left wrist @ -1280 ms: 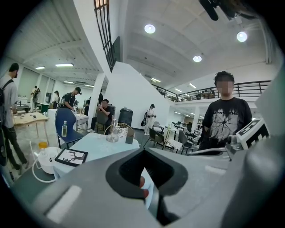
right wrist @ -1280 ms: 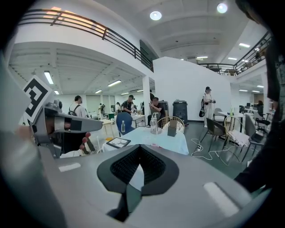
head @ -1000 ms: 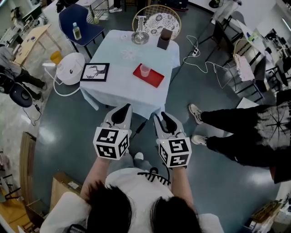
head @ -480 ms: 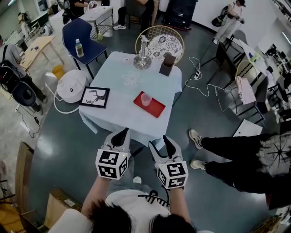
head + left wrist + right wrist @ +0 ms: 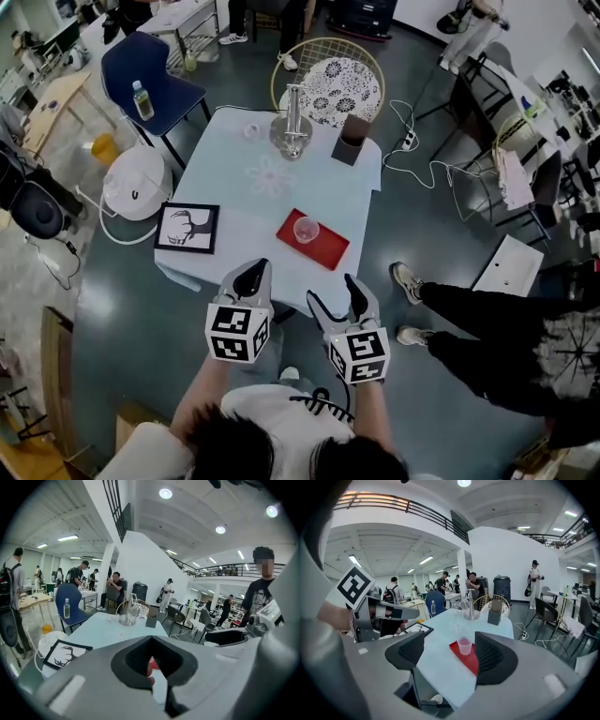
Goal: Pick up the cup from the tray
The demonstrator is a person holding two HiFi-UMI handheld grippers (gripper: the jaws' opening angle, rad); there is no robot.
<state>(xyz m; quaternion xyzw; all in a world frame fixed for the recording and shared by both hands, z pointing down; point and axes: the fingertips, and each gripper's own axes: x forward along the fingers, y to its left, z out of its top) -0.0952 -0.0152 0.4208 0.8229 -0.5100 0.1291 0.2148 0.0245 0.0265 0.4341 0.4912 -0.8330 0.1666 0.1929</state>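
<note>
Nearer the pale-clothed counter (image 5: 267, 202) now, the right claw (image 5: 331, 291), just opening and empty, should squarely straddle the clear plastic cup (image 5: 306, 228); left claw (image 5: 251, 273) shut.

Tray (image 5: 152, 664) mostly behind L gripper (image 5: 152, 641) in its own view; 1 red sliver.

The left gripper (image 5: 151, 641) filled the lower half of the view. Its grey plastic jaws with dark ribbed pads were closed together and held nothing. Between the pads there was only a diamond-shaped hollow, and through it a small piece of the flat red tray (image 5: 151, 666) was seen. Beyond was the square table with pale blue cloth (image 5: 101, 630). On it were a black-framed deer picture (image 5: 65, 652), a clear glass vessel (image 5: 126, 616) and a dark brown box (image 5: 151, 619). Left of the table stood a blue chair (image 5: 70, 603) with a small plastic bottle (image 5: 66, 608) on its seat. The right gripper (image 5: 213, 638) showed at the right side.
</note>
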